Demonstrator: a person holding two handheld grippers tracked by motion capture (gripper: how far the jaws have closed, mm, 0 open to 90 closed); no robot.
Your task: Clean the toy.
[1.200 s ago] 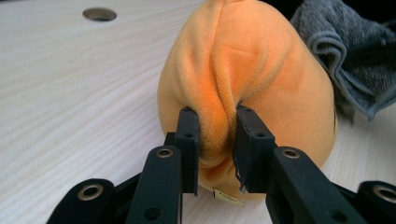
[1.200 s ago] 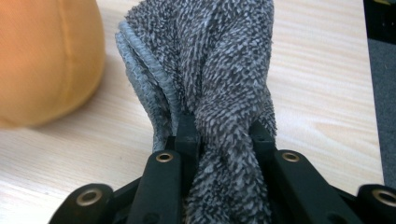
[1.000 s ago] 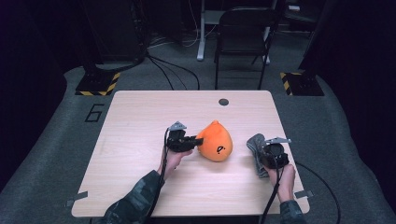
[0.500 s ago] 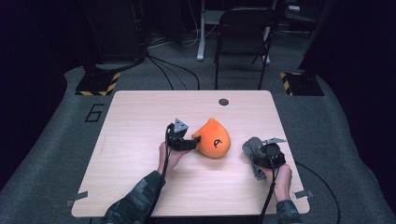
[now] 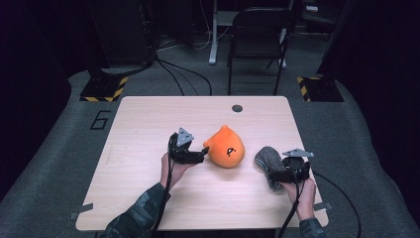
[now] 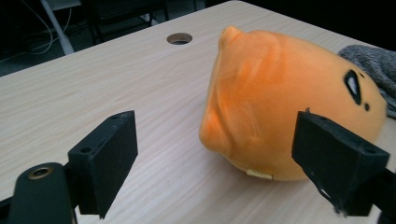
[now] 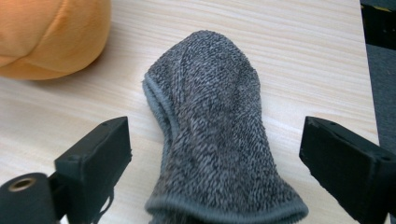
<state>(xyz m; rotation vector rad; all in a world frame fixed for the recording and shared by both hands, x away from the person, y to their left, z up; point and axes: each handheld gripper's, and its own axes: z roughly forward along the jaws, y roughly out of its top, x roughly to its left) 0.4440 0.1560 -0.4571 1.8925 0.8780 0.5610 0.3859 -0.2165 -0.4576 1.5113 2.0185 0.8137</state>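
One numeral, "6", was seen painted on the grey floor mat, left of the table. No other text or label was legible.

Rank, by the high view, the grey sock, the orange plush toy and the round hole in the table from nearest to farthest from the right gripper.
1. Grey sock: lying right at the right gripper, by its open jaws.
2. Orange plush toy: further left, mid-table, beside the left gripper.
3. Round hole: near the table's far edge.
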